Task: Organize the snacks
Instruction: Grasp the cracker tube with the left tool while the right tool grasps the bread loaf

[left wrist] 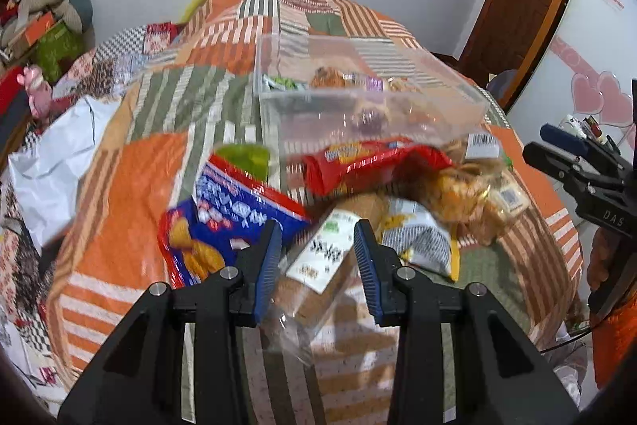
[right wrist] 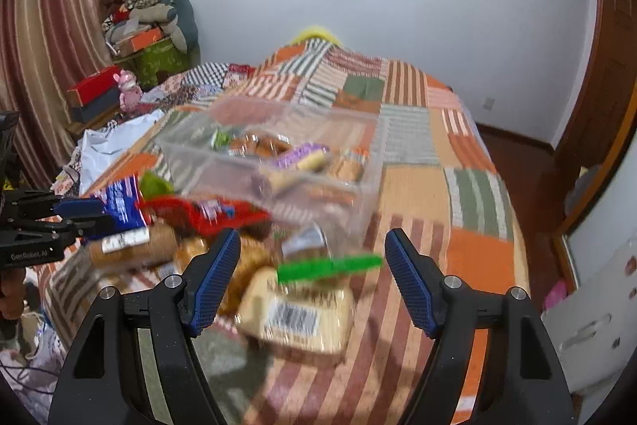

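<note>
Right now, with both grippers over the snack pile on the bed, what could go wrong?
1. The left gripper straddles the brown bread pack with fingers open; its loose clear wrapper may crumple or slip on closing.
2. Snacks overlap: the red biscuit pack leans against the clear bin, so lifting one could drag or shift its neighbours.
3. The right gripper is open above the green-clipped bag; the soft quilt may give under a push.

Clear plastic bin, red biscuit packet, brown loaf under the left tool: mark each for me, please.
Clear plastic bin (left wrist: 370, 106): left wrist view, on its near transparent wall.
Red biscuit packet (left wrist: 358, 162): left wrist view, on the glossy red front.
Brown loaf in clear wrap (left wrist: 318, 257): left wrist view, on its white label.
</note>
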